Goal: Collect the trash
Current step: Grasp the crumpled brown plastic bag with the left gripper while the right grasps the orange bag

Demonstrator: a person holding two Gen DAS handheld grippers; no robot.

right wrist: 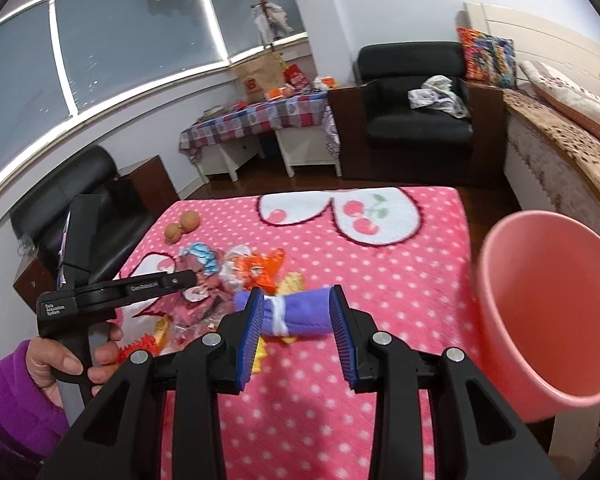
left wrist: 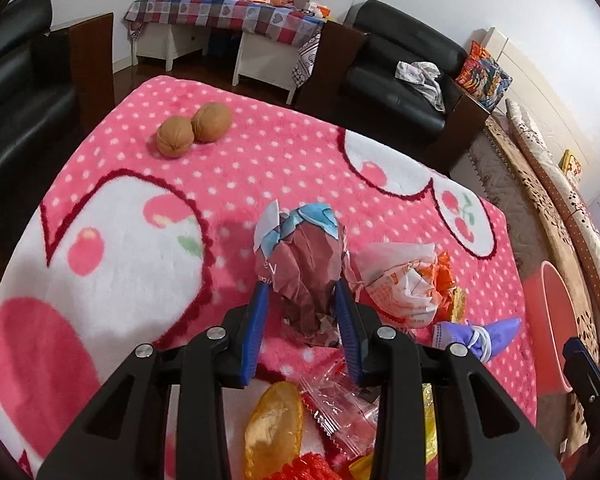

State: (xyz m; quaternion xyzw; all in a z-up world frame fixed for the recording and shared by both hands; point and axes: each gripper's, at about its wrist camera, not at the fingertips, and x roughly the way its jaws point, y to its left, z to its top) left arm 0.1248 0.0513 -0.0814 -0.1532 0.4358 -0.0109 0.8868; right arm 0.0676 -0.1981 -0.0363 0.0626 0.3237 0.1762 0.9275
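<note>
The left gripper (left wrist: 300, 292) is seen with its jaws clamped on a crumpled maroon paper wad (left wrist: 308, 268), upright over the pink blanket (left wrist: 260, 168). The right gripper (right wrist: 296, 312) has its jaws half-open astride a purple bundle (right wrist: 300, 312) lying crosswise; contact cannot be told. The pink bin (right wrist: 548, 312), just right of them, is fully shown only in the right view.

Left wrist: close, steeply down over pink blanket (left wrist: 260, 168).
Right wrist: shallower, farther back.
Shared: blanket, walnuts (left wrist: 194, 130), armchair (right wrist: 416, 116).
</note>
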